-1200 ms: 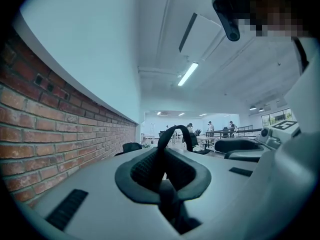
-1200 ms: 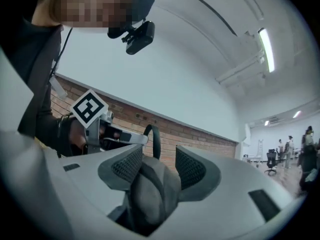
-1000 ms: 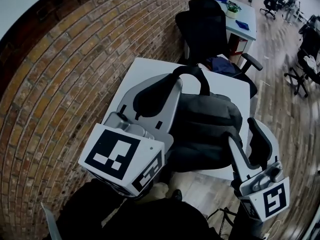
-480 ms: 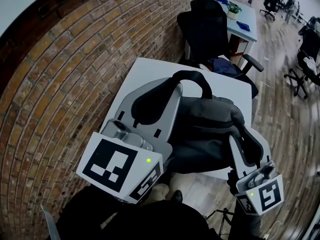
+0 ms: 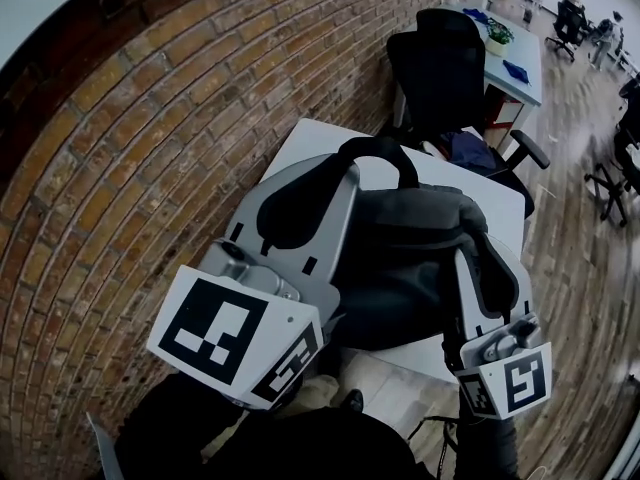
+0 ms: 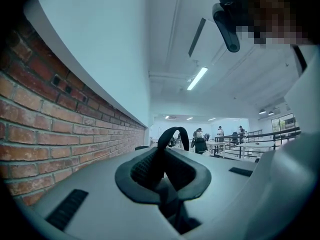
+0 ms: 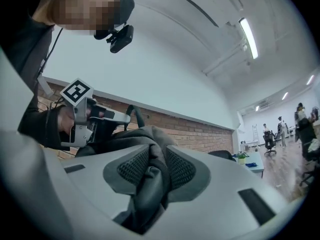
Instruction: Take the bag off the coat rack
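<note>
A dark grey backpack hangs between my two grippers above a white table. My left gripper is shut on the bag's black top handle; the left gripper view shows the handle strap pinched between the pads of that gripper. My right gripper is at the bag's right side. Its jaws have just been closing, and a fold of bag fabric is now squeezed between the pads. No coat rack shows in any view.
A brick wall runs along the left. A black office chair stands behind the table, with a desk carrying a plant beyond it. More office chairs stand on the wooden floor at right. People are far off in the room.
The right gripper, open beside the bag a second ago, has closed onto the bag's right side. Both grippers and the bag have shifted a little across the table.
</note>
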`<action>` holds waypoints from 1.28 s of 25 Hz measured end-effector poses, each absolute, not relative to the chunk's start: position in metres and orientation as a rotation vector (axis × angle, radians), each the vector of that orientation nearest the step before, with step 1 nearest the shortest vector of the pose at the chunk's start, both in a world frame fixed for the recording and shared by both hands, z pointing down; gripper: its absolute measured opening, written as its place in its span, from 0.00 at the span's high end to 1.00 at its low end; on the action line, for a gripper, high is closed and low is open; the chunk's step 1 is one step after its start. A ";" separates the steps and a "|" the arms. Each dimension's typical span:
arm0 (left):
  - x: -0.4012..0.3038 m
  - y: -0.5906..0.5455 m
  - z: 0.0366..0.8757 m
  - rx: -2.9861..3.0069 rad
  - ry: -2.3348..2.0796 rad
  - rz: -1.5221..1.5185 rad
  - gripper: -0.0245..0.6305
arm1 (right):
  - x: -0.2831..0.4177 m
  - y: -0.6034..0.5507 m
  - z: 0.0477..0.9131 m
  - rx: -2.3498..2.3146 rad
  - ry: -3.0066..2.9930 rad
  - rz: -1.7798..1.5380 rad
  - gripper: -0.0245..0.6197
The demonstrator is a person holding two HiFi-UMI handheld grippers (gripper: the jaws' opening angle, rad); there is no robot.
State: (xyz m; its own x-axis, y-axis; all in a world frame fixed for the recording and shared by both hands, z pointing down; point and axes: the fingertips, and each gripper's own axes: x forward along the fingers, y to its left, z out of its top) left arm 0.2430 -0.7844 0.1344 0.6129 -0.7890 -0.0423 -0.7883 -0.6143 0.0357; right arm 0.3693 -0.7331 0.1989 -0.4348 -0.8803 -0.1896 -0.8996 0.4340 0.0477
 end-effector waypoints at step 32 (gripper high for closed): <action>0.112 -0.866 0.135 2.673 -1.691 -0.169 0.90 | 0.271 -0.810 0.202 -1.307 2.583 0.226 0.67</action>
